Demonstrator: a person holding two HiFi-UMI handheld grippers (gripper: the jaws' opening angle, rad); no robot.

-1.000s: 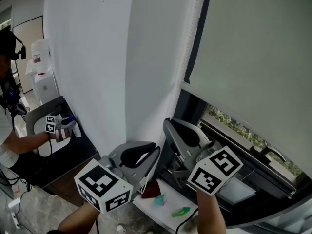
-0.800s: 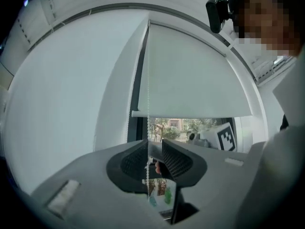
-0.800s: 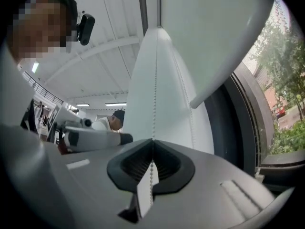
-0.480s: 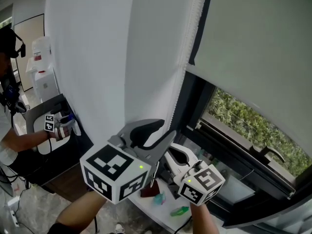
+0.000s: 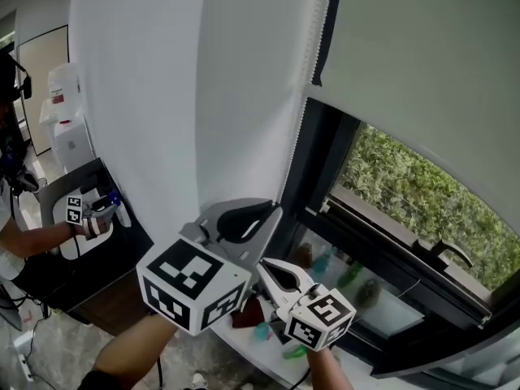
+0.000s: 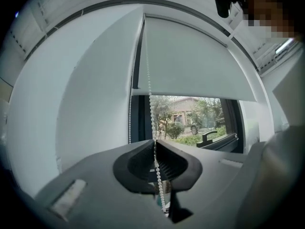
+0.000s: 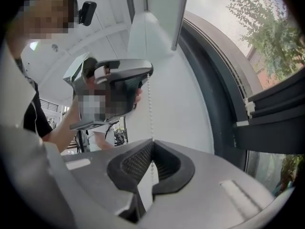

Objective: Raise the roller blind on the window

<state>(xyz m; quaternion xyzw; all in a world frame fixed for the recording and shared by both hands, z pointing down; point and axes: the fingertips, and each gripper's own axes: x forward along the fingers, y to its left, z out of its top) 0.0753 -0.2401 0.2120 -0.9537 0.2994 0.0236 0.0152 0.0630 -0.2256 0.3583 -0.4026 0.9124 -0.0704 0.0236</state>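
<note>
The roller blind (image 5: 422, 55) hangs over the upper part of the window (image 5: 390, 193). Its lower hem runs across the glass partway up, and below the hem green bushes (image 5: 406, 181) show outside. In the left gripper view the roller blind (image 6: 190, 61) likewise covers the top of the pane, and a dark window handle (image 6: 208, 137) sits low at the right. The bead chain (image 5: 302, 96) drops along the blind's left edge, beside the white wall (image 5: 146, 96), and down to both tools. The left gripper (image 5: 272, 211) is the upper one. Its jaws have just been closing, and in its own view they are clenched on the bead chain (image 6: 151, 118), which runs straight between the ribbed pads. The right gripper (image 5: 262, 265) sits just below it, lower on the same strand. Its jaws are pressed together around the bead chain (image 7: 150, 109), which passes between the tips. From the right gripper view the left gripper (image 7: 148, 73) is seen overhead, and the chain is taut between the two tools.
</note>
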